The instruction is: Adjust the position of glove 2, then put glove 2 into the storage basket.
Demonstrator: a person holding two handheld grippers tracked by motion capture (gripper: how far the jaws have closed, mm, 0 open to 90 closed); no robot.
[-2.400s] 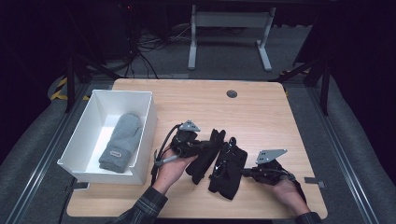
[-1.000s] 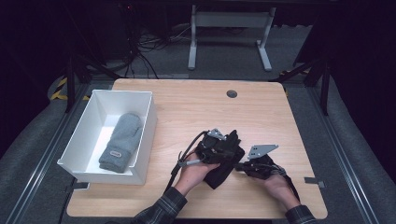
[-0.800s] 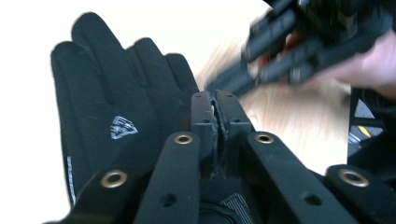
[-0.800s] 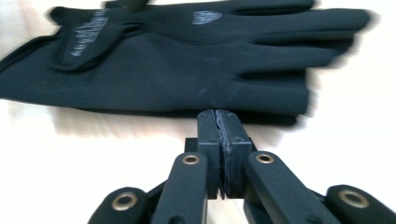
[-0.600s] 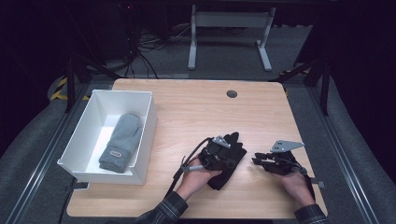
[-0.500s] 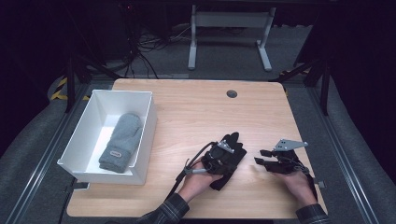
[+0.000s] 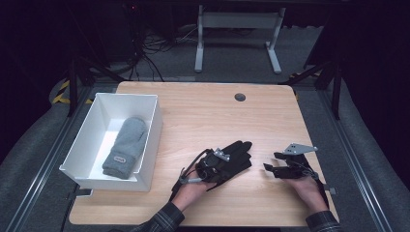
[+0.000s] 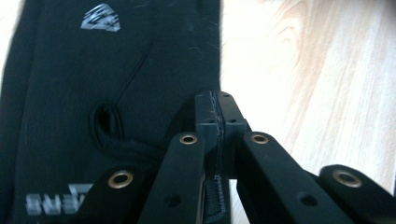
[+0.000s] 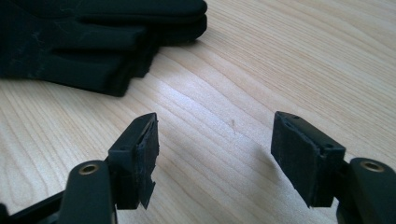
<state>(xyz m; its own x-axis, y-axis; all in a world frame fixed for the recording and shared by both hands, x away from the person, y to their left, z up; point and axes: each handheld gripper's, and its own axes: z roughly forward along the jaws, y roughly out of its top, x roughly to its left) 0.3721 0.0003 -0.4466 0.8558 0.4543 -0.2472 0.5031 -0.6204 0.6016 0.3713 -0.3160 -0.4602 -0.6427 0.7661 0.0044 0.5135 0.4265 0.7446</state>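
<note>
a white bin [image 7: 147, 140] is sitting well off to the left of the left gripper [image 7: 218, 163], with a grey mitten [image 7: 124, 146] lying inside it, and bare wooden table [image 7: 203, 111] is lying between bin and gripper. beyond both grippers the tabletop is running clear up to a small round grommet [image 7: 240, 97] near the far edge. a black glove [image 7: 237, 157] is lying folded on the table under and just ahead of the left gripper, its fingers pointing away toward the far right.

the left gripper is pressing its jaws together on an edge of the black glove [image 8: 112, 93]; in the left gripper view the two pads are meeting with a thin strip of fabric pinched between them, and the glove's printed back is spreading out to the left of the jaws while bare wood is showing to their right.

the right gripper [image 7: 274, 163] is resting near the table's right side, a little apart from the glove. its jaws have just been opening and are standing well apart with nothing between them [image 9: 215, 154]; in the right gripper view the glove's stacked fingers [image 9: 102, 42] are lying ahead and to the left, not touching either pad.

open table is stretching to the right of the right gripper as far as the table's right edge, and the near edge is lying just behind both hands.
</note>
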